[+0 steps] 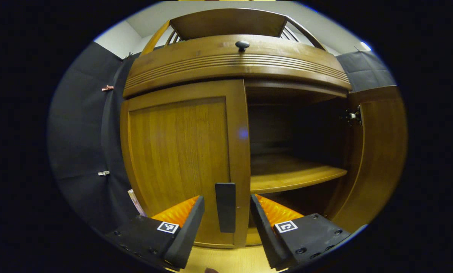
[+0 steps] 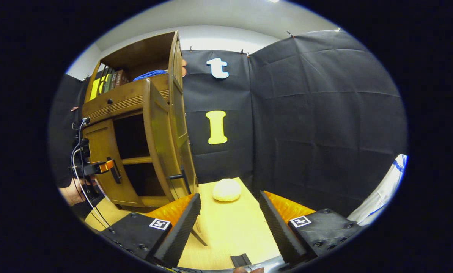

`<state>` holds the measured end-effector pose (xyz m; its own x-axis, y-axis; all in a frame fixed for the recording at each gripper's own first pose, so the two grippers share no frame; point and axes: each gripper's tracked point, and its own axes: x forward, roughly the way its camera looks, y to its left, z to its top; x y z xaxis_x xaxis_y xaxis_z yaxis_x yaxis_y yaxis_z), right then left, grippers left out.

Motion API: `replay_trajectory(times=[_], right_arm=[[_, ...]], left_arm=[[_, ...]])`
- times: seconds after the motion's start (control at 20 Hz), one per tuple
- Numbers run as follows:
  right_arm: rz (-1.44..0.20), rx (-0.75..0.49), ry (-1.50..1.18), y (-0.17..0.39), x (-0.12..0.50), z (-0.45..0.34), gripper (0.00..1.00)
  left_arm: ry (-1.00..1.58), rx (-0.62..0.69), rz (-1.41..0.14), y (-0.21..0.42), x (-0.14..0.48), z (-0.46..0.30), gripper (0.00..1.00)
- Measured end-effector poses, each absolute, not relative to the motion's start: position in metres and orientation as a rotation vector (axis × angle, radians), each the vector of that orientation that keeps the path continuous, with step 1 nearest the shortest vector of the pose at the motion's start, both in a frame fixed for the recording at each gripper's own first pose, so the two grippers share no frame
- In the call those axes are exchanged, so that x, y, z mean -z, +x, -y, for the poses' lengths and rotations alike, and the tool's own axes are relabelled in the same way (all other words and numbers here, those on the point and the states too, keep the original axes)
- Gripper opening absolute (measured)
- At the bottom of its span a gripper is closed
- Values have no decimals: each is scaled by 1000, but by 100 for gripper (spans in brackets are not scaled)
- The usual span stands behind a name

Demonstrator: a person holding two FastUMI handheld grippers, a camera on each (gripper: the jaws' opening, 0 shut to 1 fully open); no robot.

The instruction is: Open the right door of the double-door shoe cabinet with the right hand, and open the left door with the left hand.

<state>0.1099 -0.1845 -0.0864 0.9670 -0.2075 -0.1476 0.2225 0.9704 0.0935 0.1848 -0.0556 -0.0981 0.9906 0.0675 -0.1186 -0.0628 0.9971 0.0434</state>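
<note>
No brand or legible writing was found on the shoe cabinet (image 1: 234, 64); the square coded markers on the gripper bodies carried no readable text. The cabinet was of varnished, straight-grained brown wood with a ribbed moulding and a small dark round knob (image 1: 242, 45) on the drawer front at top centre of the left gripper view.

The left door (image 1: 181, 159) stood closed at centre left, its flat dark bar handle (image 1: 225, 206) upright near the inner edge. The left gripper (image 1: 226, 223) was spread wide at bottom centre, its ridged fingers either side of the handle, not touching it. The right door (image 1: 378, 155) hung open at far right, exposing a wooden shelf (image 1: 294, 174).

In the right gripper view, the right gripper (image 2: 230, 223) was spread apart at bottom centre, holding nothing, over a pale wooden tabletop (image 2: 226, 227). A rounded cream lump (image 2: 227, 189) lay at centre. At left, a hand (image 2: 74, 191) held the left gripper at the closed door.
</note>
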Motion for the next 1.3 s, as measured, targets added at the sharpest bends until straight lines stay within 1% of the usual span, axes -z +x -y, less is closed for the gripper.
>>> replay_trajectory(times=[0.1, 0.15, 0.25, 0.3, 0.35, 0.4, 0.5, 0.55, 0.6, 0.75, 0.95, 1.2, 1.25, 1.3], right_arm=[[-133, 234, 101, 104, 80, 182, 98], [-127, 244, 95, 101, 77, 180, 98], [-121, 258, 85, 98, 73, 175, 98], [-117, 260, 80, 96, 71, 171, 98], [-116, 264, 72, 94, 70, 167, 98], [-116, 266, 65, 94, 69, 164, 98], [-112, 263, 60, 94, 65, 153, 98], [-105, 259, 60, 94, 61, 147, 100], [-95, 255, 58, 95, 57, 139, 98], [-70, 241, 59, 102, 47, 116, 98], [-57, 200, 77, 109, 45, 82, 98], [-55, 121, 58, 121, 43, 41, 98], [-50, 109, 52, 124, 40, 36, 100], [-46, 99, 47, 128, 38, 29, 100]], left_arm=[[35, -45, -139, 201, 110, 55, 72], [36, -39, -156, 208, 116, 55, 72], [36, -40, -175, 219, 125, 54, 69], [30, -39, -180, 223, 129, 56, 63], [24, -34, -185, 226, 132, 56, 60], [30, -51, -187, 226, 133, 50, 52], [15, -32, -191, 226, 134, 51, 37], [17, -23, -194, 225, 135, 51, 36], [16, -17, -196, 223, 134, 51, 36], [7, 5, -194, 216, 134, 50, 33], [-9, 53, -192, 165, 131, 39, 32], [-16, 106, -207, 113, 129, 18, 32], [-19, 109, -208, 104, 130, 13, 32], [-20, 110, -211, 96, 129, 8, 32]])
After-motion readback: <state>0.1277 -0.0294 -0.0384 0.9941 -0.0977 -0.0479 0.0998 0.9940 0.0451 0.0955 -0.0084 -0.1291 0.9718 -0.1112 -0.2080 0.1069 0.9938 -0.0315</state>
